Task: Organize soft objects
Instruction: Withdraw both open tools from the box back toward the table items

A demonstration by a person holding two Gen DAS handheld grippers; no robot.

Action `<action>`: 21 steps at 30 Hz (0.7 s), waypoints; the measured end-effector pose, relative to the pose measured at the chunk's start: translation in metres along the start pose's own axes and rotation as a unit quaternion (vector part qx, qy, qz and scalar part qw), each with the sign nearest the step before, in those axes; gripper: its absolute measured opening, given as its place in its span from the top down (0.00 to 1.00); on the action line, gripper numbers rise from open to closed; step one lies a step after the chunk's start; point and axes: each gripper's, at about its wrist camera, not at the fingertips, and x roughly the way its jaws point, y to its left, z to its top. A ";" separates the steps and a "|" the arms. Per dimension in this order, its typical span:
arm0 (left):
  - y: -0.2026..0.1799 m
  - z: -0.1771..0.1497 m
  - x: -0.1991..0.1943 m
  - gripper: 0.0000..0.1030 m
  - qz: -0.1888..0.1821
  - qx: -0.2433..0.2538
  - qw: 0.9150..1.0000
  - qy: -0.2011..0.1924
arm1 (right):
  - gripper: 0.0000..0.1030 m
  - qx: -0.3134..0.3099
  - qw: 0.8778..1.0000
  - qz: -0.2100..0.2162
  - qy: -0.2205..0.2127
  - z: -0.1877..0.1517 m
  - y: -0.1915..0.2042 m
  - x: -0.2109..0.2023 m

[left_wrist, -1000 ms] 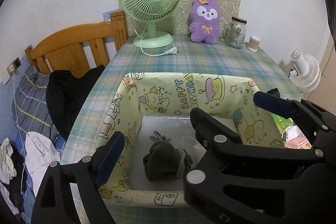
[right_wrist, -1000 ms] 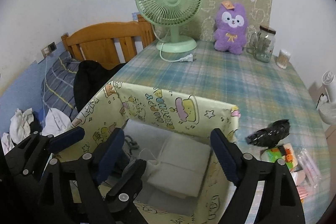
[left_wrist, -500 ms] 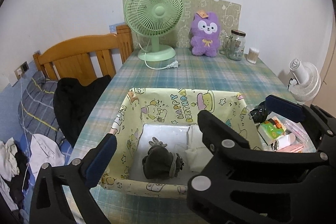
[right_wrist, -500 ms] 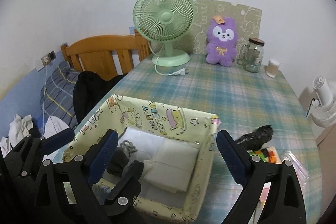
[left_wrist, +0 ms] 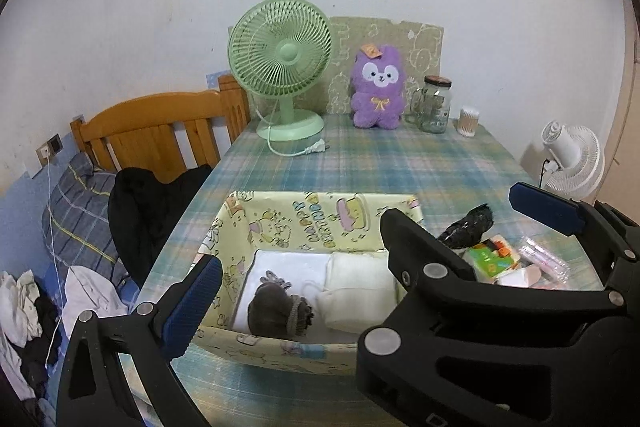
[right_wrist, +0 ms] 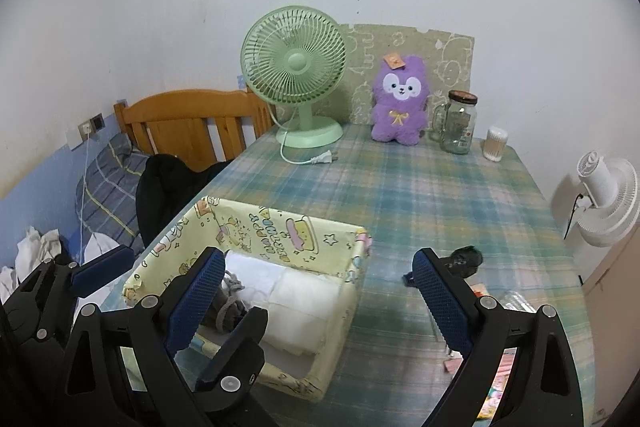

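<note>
While both grippers gape empty, the right gripper [left_wrist: 452, 227] hides the box [left_wrist: 256, 223] corner

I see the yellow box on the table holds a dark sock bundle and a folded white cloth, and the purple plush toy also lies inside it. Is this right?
Not quite. The purple plush toy is not inside the yellow box; it sits upright at the far end of the table, between the green fan and the glass jar. The left wrist view shows it. The dark sock bundle and folded white cloth are inside.

At the desk's [left_wrist: 400, 163] far end: green fan [left_wrist: 282, 67], unplugged; glass jar [left_wrist: 435, 103]; white fan [left_wrist: 574, 163] off right.
</note>
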 end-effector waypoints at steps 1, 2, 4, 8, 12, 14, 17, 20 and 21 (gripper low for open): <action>-0.002 0.000 -0.002 0.00 -0.001 -0.002 1.000 -0.004 | 0.06 -0.002 1.000 -0.001 -0.003 0.000 -0.001 -0.003; -0.005 0.000 -0.005 0.00 -0.001 -0.003 1.000 -0.007 | 0.06 -0.004 1.000 -0.003 -0.006 0.001 -0.002 -0.007; -0.009 0.000 -0.009 0.00 -0.002 -0.008 1.000 -0.011 | 0.06 -0.007 1.000 -0.006 -0.011 0.001 -0.006 -0.014; -0.019 0.000 -0.015 0.01 -0.013 -0.010 1.000 -0.015 | 0.06 -0.010 1.000 -0.011 -0.020 0.001 -0.014 -0.025; -0.031 0.001 -0.022 0.02 -0.011 -0.001 1.000 -0.026 | 0.06 -0.003 1.000 -0.012 -0.026 -0.001 -0.023 -0.034; -0.038 0.001 -0.026 0.02 -0.010 0.004 0.999 -0.033 | 0.06 0.002 1.000 -0.011 -0.029 -0.002 -0.029 -0.038; -0.047 0.000 -0.028 0.01 -0.015 0.008 0.999 -0.032 | 0.06 0.011 0.999 -0.018 -0.035 -0.006 -0.038 -0.045; -0.057 -0.002 -0.028 0.01 -0.021 0.010 0.999 -0.036 | 0.06 0.012 0.999 -0.020 -0.036 -0.010 -0.047 -0.050; -0.059 -0.003 -0.028 0.01 -0.020 0.011 0.999 -0.036 | 0.06 0.012 0.999 -0.022 -0.035 -0.011 -0.050 -0.051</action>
